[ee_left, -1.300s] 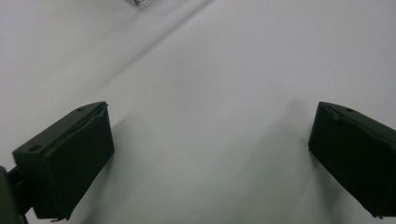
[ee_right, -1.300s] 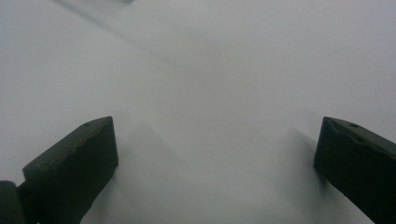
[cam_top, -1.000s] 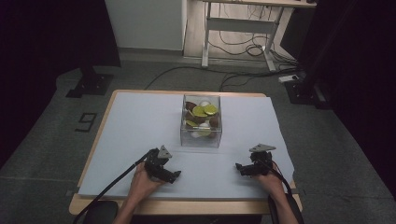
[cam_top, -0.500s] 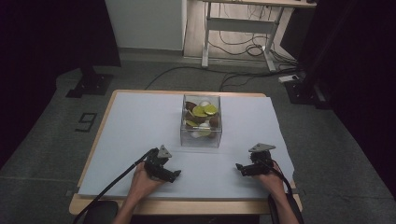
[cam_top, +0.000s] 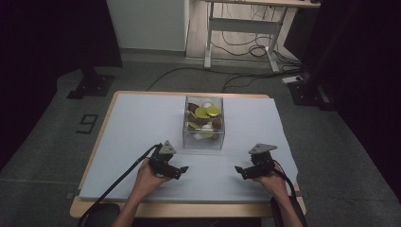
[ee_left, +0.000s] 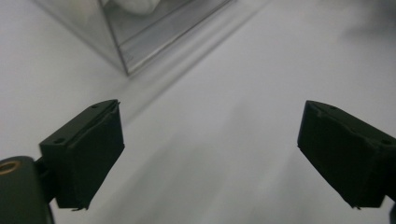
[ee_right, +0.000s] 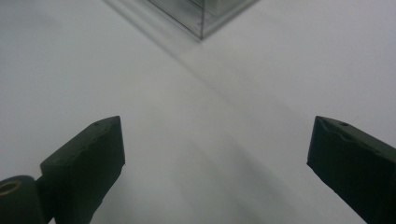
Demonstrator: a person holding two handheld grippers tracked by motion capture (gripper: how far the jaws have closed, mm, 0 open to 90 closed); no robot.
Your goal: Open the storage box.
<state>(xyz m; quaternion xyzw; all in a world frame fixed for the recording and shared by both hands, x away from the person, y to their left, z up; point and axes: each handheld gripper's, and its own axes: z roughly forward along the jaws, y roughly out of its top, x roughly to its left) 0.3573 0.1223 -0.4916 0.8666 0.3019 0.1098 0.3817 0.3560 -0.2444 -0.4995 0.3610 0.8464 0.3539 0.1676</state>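
The clear box (cam_top: 204,124) of discs is sitting far of both tools, between them; left gripper (cam_top: 182,170) and right gripper (cam_top: 239,170) are gaping empty, the left's jaws having just been closing slightly.

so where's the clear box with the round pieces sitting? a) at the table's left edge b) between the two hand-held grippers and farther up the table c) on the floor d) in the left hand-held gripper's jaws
b: the clear box stands on the white table cover, beyond both grippers.
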